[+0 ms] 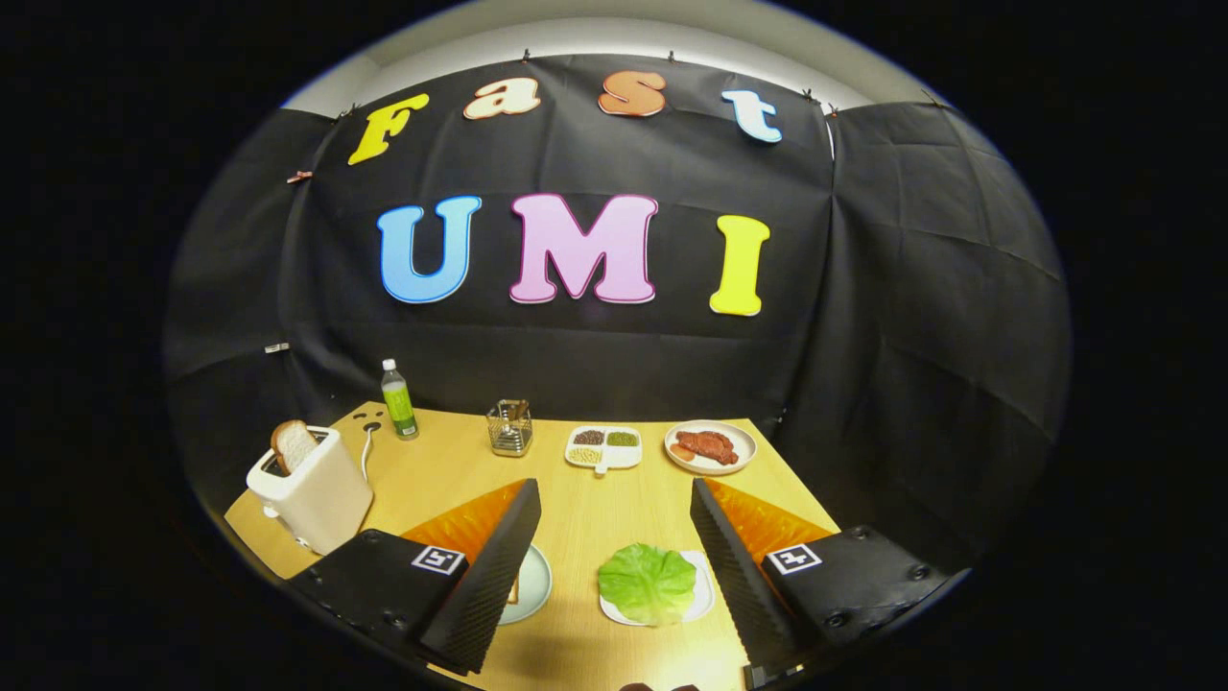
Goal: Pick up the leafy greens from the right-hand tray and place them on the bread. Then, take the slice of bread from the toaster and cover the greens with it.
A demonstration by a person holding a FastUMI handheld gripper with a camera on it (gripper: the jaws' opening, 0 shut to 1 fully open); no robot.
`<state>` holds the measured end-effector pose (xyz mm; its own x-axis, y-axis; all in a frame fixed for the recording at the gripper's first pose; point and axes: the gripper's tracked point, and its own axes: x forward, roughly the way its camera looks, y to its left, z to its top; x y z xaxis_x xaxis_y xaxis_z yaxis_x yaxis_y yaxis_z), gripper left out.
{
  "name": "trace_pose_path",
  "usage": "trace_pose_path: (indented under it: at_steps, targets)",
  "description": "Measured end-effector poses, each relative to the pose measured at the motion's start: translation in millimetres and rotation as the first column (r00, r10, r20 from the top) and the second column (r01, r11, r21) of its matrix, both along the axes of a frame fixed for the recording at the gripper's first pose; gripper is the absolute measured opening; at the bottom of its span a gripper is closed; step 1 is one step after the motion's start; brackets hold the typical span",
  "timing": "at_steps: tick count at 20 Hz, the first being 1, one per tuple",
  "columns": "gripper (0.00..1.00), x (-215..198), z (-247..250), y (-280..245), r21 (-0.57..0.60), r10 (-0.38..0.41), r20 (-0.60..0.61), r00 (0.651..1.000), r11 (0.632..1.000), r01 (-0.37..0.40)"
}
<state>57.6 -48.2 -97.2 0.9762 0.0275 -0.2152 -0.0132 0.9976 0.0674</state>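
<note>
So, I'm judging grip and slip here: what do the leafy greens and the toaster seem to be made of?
Leafy greens: likely soft plastic or rubber; even green, faint sheen. Toaster: apparently smooth cream plastic, matte, rounded corners. Hand-held gripper open, greens between its fingers.

We see green lettuce (647, 582) on white tray (703, 597), tan bread (293, 444) in cream toaster (312, 489), red meat (707, 445), light wood table (595, 513); gripper (614, 547) fingers spread apart.
</note>
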Motion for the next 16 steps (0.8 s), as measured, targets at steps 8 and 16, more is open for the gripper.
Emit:
trace_pose_path:
  at_steps: [8,16]
  targets:
    - [0.98,26,-76,-13,-0.014,0.026,-0.187,0.982,0.999,-0.030]
    - [0.98,48,-169,-30,0.010,0.057,-0.415,0.908,0.998,-0.059]
